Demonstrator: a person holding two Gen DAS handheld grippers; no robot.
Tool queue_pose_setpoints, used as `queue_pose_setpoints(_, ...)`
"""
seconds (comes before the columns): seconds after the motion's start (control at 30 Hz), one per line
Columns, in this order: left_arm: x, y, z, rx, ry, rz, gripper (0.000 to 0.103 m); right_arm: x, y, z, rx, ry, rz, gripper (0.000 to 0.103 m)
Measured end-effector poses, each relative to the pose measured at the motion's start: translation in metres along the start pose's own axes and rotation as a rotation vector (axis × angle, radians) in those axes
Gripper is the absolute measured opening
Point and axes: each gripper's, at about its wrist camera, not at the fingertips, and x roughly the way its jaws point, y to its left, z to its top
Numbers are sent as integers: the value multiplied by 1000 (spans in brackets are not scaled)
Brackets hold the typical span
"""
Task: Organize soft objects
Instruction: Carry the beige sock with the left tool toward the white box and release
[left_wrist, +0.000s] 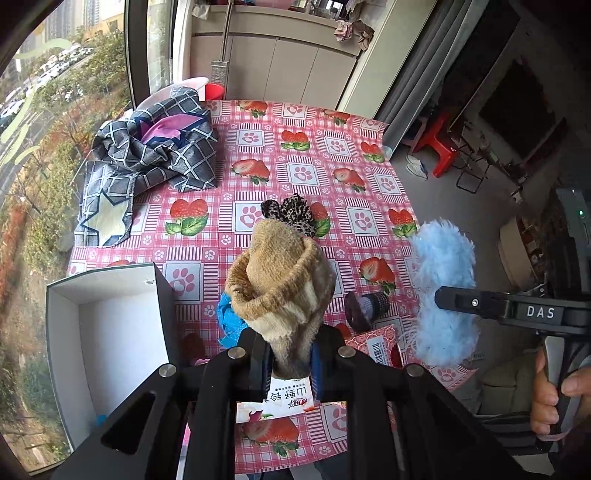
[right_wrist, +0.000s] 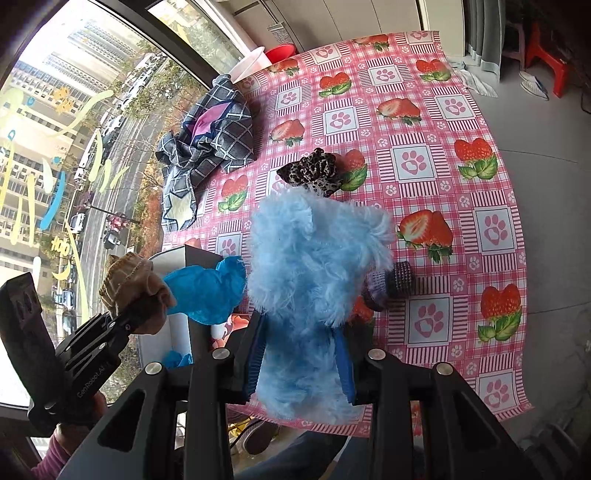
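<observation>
The white box with the dark outer wall, open-topped at the window-side corner of the strawberry tablecloth, is the landmark for everything here. The left gripper is clenched on a tan knitted sock, which bunches up above the pads and hangs in the air just beside the box's inner wall. The right gripper is clamped on a fluffy light-blue sock, lifted clear of the cloth on the side away from the box. A crumpled blue plastic cover lies against the box's edge, a small purple-and-black sock rests further from it, past the fluffy one, and a leopard-print scrunchie sits beyond those, toward the table's middle. A grey checked cloth is heaped well past the box along the window. The step in hand looks like carrying both socks over to the box. To do it well, bring the tan sock over first so the two tools do not crowd, hold it fully above the opening before letting go, and keep the dangling toe from catching the wall or dragging the blue cover off the rim
</observation>
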Motion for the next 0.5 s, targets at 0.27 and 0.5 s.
queue_pose_setpoints(0.27,-10,-5,4,-4,-43,-61,18,0,-1,-3,-1,6,22,37)
queue_pose_setpoints(0.5,-12,-9,4,13,-50,-38,16,2,-1,-3,-3,11,30,37)
